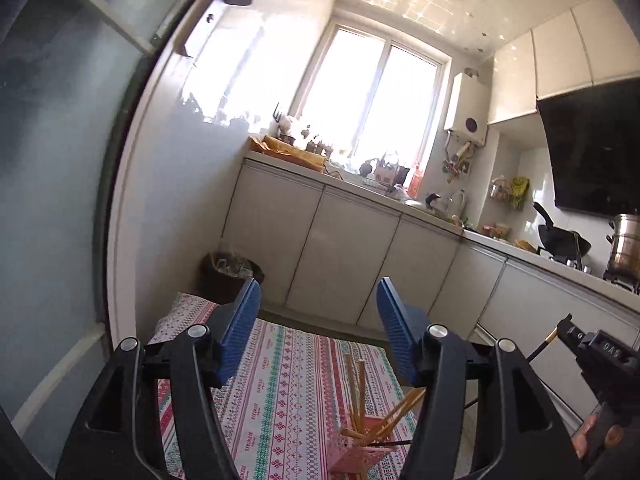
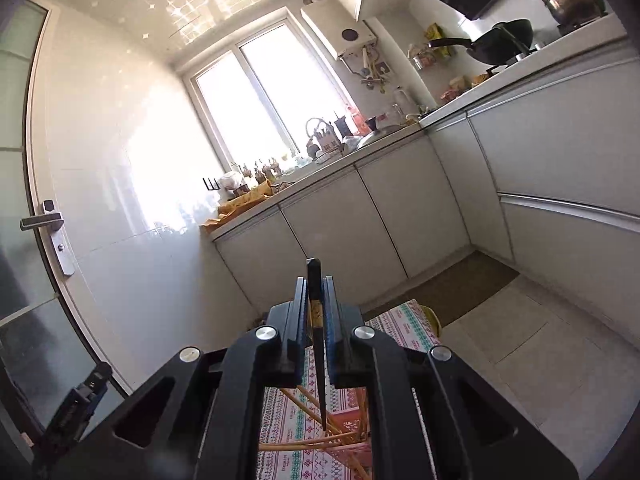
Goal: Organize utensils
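A pink slotted holder (image 1: 362, 454) stands on a patterned tablecloth (image 1: 288, 380) and holds several wooden chopsticks (image 1: 356, 392). My left gripper (image 1: 316, 320) is open and empty above the table, behind the holder. My right gripper (image 2: 316, 300) is shut on a black chopstick (image 2: 316, 344) with a gold band. The chopstick points down, its tip just above the pink holder (image 2: 344, 420). The right gripper also shows at the right edge of the left wrist view (image 1: 576, 340).
White cabinets (image 1: 340, 248) and a cluttered counter run along the far wall under a window. A dark bin (image 1: 228, 276) stands beyond the table. A wok (image 1: 560, 240) and a steel pot (image 1: 624, 244) sit on the stove at right. A glass door (image 2: 24, 240) is at left.
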A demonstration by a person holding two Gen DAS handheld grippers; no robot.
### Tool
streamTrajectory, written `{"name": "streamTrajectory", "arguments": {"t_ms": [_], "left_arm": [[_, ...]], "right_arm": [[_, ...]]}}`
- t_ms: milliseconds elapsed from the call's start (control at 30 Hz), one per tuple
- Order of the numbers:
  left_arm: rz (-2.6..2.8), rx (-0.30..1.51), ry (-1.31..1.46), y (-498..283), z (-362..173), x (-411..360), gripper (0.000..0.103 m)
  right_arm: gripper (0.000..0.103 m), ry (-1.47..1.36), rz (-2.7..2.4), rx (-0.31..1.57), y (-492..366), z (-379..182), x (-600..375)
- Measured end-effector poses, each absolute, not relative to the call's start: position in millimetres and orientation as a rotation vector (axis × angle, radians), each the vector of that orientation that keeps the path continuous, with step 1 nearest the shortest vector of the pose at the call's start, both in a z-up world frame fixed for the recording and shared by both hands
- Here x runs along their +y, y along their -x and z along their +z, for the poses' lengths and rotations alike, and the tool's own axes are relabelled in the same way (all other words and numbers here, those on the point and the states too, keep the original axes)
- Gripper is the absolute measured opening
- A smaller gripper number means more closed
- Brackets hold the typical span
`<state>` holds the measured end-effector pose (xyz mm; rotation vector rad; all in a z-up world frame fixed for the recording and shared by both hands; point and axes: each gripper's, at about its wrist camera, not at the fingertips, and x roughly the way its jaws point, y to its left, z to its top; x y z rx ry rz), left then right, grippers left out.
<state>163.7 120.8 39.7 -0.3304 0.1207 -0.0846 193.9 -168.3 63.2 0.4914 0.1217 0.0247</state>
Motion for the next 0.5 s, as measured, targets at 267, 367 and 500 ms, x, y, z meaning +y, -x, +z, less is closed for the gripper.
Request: {"name": "streamTrajectory", "arguments": {"t_ms": [267,367,500], "left_arm": [[-0.036,0.164,0.416,-171,30,161,0.057],[-0.036,0.191,0.408,-176,23,162,0.057],[-0.036,0.217,0.402,-179,19,164,0.057]], "right_arm": [[0.008,-0.404,-0.007,0.154,-238,37,-138],[0.008,-0.37,-0.021,0.169,-253,23,-128],[0.008,-0.319,-0.027,0.193,-269,8,-114]]}}
